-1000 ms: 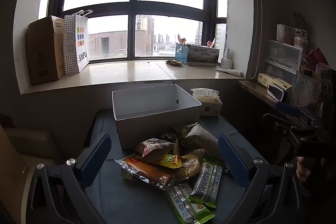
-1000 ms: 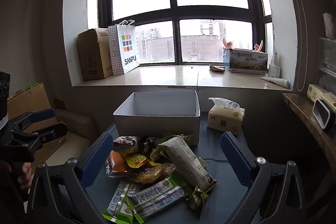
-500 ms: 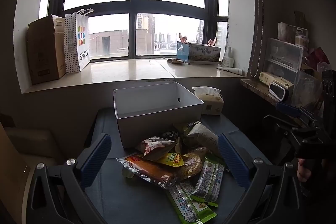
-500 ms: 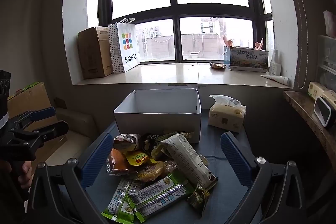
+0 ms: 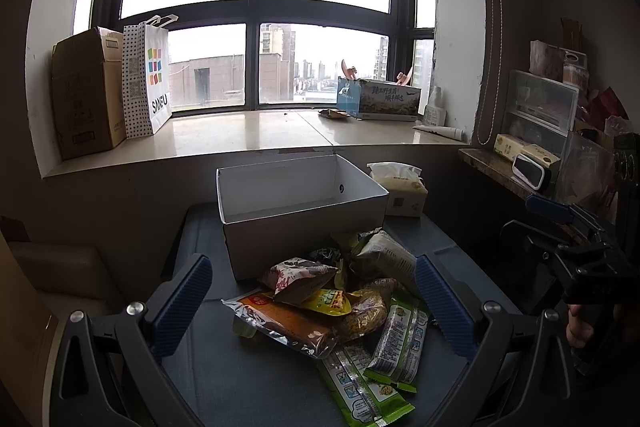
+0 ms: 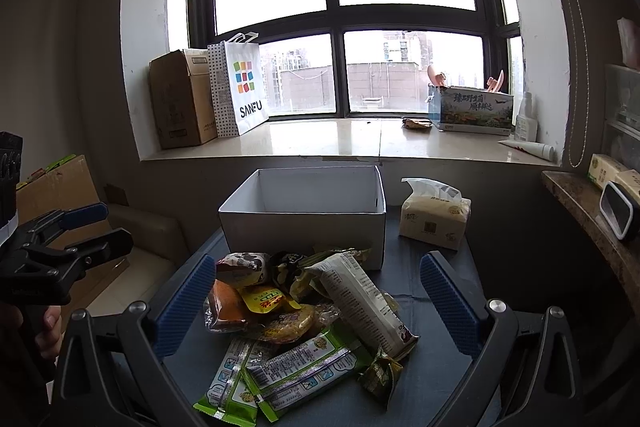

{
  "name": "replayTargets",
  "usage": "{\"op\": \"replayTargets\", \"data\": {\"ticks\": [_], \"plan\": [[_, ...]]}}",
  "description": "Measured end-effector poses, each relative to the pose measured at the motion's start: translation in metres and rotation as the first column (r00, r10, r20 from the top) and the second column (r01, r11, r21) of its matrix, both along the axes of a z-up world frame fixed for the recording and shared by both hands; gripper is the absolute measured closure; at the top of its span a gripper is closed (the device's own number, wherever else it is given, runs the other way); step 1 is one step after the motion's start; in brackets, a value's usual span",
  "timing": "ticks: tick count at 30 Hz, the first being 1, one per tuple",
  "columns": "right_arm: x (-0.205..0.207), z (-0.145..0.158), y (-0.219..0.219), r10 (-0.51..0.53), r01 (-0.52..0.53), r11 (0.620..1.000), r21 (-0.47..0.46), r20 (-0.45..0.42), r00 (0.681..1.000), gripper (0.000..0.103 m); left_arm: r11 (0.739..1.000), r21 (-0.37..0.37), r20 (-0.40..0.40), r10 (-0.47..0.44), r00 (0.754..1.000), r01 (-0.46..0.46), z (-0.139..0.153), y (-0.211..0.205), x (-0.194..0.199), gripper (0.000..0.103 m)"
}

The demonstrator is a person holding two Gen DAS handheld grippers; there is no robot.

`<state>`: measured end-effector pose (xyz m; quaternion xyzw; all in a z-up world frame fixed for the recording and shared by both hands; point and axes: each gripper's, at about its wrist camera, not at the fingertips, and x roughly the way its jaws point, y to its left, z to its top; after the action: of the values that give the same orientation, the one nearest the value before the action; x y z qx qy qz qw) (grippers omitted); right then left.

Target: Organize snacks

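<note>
A heap of snack packets lies on the dark blue table (image 5: 240, 379), just in front of an empty white box (image 5: 296, 227) (image 6: 304, 231). In the heap I see an orange cake packet (image 5: 288, 323), a pink-white bag (image 5: 300, 277), a yellow packet (image 6: 266, 301), a long white packet (image 6: 360, 299) and green packets (image 6: 304, 371). My left gripper (image 5: 314, 307) is open, its fingers apart on either side of the heap and above it. My right gripper (image 6: 316, 303) is likewise open over the heap. Neither holds anything.
A tissue pack (image 6: 434, 219) stands right of the white box. The windowsill behind carries a cardboard box (image 5: 86, 95), a SANFU paper bag (image 5: 148, 83) and a blue carton (image 5: 378, 99). A cluttered shelf (image 5: 520, 167) runs along the right. A person's hand (image 6: 48, 331) holds the left gripper.
Both views have drifted a little, so the box and heap sit slightly differently in frame. No packet has moved, and both grippers have stayed open.
</note>
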<state>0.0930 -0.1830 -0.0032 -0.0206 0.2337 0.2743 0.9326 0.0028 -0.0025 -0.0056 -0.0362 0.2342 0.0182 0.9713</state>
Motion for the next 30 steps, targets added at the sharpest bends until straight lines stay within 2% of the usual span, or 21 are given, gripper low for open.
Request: {"op": "replayTargets", "data": {"ticks": [30], "plan": [[-0.0003,-0.0047,0.0013,0.002,-0.002,1.0,-0.003,-0.01,1.0,0.0,1.0,0.005,-0.004,-0.003,1.0,0.003,-0.0015,0.0009,0.0006,0.0]]}}
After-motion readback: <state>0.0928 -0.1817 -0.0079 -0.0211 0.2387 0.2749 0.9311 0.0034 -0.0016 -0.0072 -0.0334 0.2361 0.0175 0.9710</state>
